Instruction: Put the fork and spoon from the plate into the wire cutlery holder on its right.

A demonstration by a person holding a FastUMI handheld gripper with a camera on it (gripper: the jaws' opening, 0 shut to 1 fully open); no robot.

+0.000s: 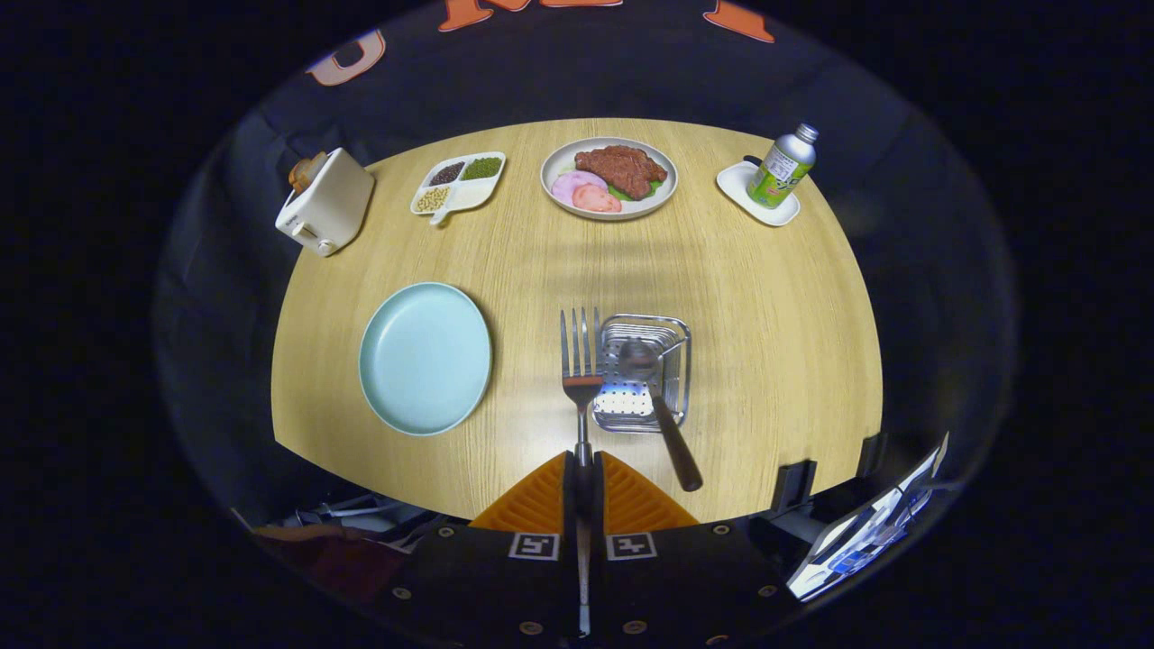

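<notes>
My gripper (582, 478) is shut on the fork (580, 361), both fingers pressing on its handle. The fork points forward with its tines up, held above the table just left of the wire cutlery holder (682, 361). The spoon (654, 397) stands in the holder, bowl down inside and dark handle leaning out toward me. The light blue plate (425, 356) lies bare on the table to the left of the fork.
At the far side of the round wooden table (766, 297) stand a toaster (325, 203), a divided dish of beans (457, 185), a plate of meat (609, 178) and a can (783, 167) on a white coaster. A tablet (865, 532) leans near the front right edge.
</notes>
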